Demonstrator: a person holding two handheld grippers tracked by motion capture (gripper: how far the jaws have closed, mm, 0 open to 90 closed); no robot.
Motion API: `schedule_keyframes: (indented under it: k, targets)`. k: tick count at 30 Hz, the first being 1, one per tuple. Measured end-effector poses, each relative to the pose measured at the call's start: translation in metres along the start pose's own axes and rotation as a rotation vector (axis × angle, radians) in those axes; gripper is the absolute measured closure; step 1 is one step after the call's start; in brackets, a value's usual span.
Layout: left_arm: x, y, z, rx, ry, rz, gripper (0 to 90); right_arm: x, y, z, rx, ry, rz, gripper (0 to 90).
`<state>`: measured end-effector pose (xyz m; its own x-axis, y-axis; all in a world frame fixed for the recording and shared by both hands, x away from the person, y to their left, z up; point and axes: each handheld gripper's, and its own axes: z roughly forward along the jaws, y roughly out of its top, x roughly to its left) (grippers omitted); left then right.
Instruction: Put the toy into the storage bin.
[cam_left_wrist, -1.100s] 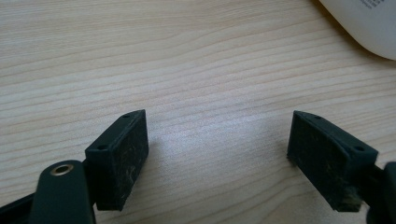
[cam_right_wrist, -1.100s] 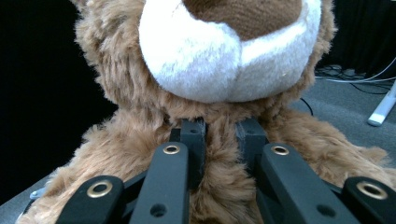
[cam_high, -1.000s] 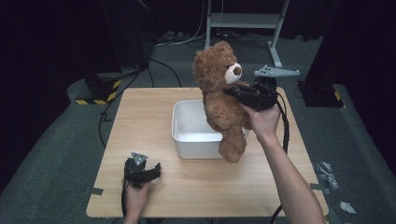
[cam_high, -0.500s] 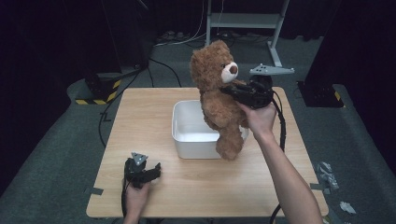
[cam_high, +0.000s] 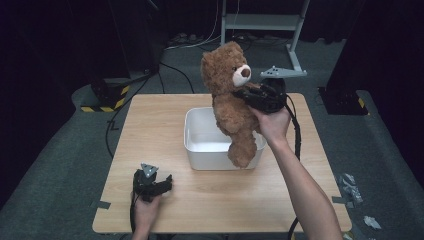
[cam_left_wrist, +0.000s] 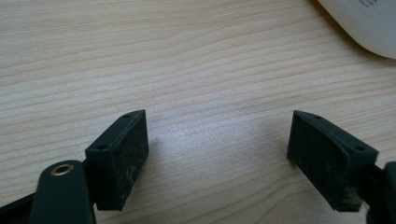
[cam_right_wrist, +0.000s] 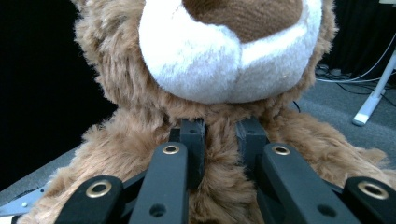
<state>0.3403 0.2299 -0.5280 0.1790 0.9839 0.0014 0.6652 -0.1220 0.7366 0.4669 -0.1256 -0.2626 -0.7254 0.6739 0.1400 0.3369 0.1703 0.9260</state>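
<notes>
Centre of the high view: brown teddy bear (cam_high: 231, 102) held upright above the white bin (cam_high: 200, 142), one leg hanging down over the bin's front right rim, head toward the top of the frame. Right gripper (cam_high: 250, 96) is clamped on the bear just under its muzzle; right gripper view shows both black jaws pressed into a pinch of fur at the chest/neck (cam_right_wrist: 219, 154), white snout filling the upper frame. Right hand (cam_high: 272, 122) grips the tool from the right side of the bin, forearm running to lower right. Bin sits mid-table on the wooden table (cam_high: 150, 125), looks empty inside. Left gripper (cam_high: 161, 184) rests low at lower left of the table, well apart from the bin, held by the left hand (cam_high: 146, 210); left gripper view shows its jaws spread wide over bare wood, nothing between them, bin corner (cam_left_wrist: 364, 23) at upper right.
</notes>
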Motion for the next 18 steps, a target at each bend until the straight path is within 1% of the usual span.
schedule_keyframes:
  k: [4, 5, 10, 11, 15, 16, 18]
  targets:
    - [0.0, 0.0, 0.0, 0.003, 0.002, 0.001, 20.4, 0.0, 0.0, 0.004, 0.006, 0.0, 0.007, 77.5]
    - [0.0, 0.0, 0.0, 0.003, 0.002, 0.001, 20.6, 0.001, 0.0, 0.007, 0.008, 0.0, -0.005, 77.5]
    - [-0.001, 0.0, 0.0, -0.002, -0.004, -0.003, 21.3, 0.001, -0.002, 0.012, 0.015, -0.005, -0.011, 77.5]
    - [0.0, 0.0, 0.0, 0.001, -0.008, 0.013, 21.3, 0.001, -0.003, 0.013, 0.016, -0.006, -0.009, 77.5]
    - [-0.001, 0.0, 0.0, -0.001, -0.014, 0.016, 21.3, 0.003, -0.005, 0.02, 0.022, -0.007, -0.015, 77.5]
    - [-0.001, 0.0, 0.0, -0.01, -0.016, 0.009, 21.3, 0.004, -0.006, 0.023, 0.022, -0.004, -0.018, 77.5]
    - [-0.001, 0.0, 0.0, -0.004, -0.018, 0.018, 21.3, 0.005, -0.006, 0.028, 0.021, 0.002, -0.019, 77.6]
